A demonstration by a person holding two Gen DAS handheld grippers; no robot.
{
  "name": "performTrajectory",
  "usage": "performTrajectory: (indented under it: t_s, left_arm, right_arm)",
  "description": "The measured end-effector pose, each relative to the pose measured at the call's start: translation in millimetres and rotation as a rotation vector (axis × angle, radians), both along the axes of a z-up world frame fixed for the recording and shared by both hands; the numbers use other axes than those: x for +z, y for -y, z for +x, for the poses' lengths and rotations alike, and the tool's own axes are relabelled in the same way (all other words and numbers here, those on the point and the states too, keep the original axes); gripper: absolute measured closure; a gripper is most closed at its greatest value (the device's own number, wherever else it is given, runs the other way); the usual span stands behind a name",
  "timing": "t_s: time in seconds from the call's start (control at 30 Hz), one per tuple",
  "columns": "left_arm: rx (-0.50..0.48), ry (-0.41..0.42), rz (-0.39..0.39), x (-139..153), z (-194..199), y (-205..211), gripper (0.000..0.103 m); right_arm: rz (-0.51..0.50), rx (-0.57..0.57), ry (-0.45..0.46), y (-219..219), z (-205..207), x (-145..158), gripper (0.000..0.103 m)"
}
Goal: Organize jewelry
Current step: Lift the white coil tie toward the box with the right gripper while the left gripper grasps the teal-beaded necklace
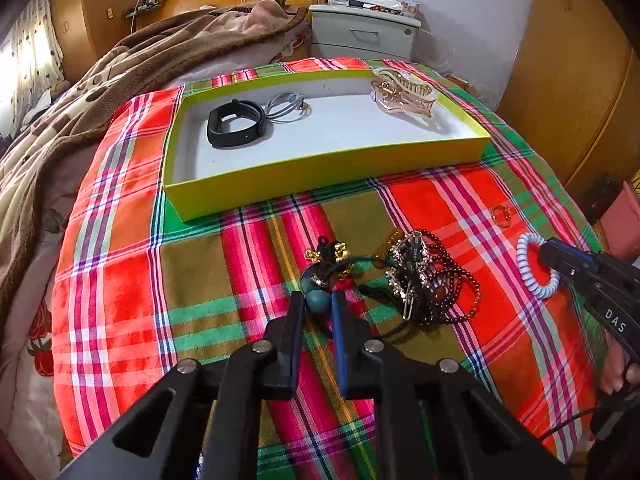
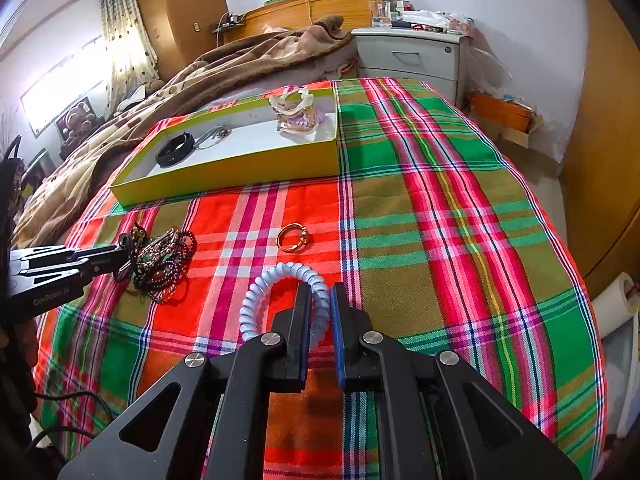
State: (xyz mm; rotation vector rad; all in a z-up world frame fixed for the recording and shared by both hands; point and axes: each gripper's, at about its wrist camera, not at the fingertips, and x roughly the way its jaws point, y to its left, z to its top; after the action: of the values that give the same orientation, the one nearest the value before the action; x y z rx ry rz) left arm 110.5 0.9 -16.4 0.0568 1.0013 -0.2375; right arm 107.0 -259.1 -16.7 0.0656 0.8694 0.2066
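Note:
On the plaid cloth (image 1: 200, 264), my left gripper (image 1: 318, 297) is shut on a teal bead (image 1: 319, 303) of a black-cord necklace with gold charms (image 1: 336, 254). Just to its right lies a tangled pile of dark bead strings and gold chains (image 1: 430, 280). My right gripper (image 2: 321, 300) is shut on a pale blue spiral hair tie (image 2: 260, 292) that rests on the cloth. A gold ring (image 2: 293, 237) lies loose beyond it. The yellow-green box (image 1: 320, 172) farther back holds a black watch band (image 1: 236, 124), a grey coil (image 1: 285, 107) and hair claws (image 1: 404, 92).
A brown blanket (image 1: 120, 72) is heaped on the bed to the left. A grey nightstand (image 1: 364, 36) with clutter on top stands behind the box. Wooden wardrobes (image 1: 568, 92) line the right. The cloth drops off at the right edge (image 2: 580, 280).

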Motion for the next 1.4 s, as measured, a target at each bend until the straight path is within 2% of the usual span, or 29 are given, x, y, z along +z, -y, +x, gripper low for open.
performTrajectory:
  t_s: [0.13,0.47,0.93,1.4]
  left_arm:
    - [0.008,-0.004,-0.042,1,-2,-4,0.089]
    - [-0.045,0.036,-0.147,21,-15,-6,0.089]
    - [-0.028,0.086,-0.167,45,-16,-19,0.089]
    - [0.026,0.121,-0.176,65,17,-41,0.089]
  right_arm:
    - [-0.002,-0.002,0.002,-1,-1,0,0.093]
    - [-0.007,-0.009,0.011,-2,-1,4,0.093]
    - [0.014,-0.014,0.059,2,-5,30,0.093]
    - [0.01,0.023,0.112,-20,31,59,0.093]
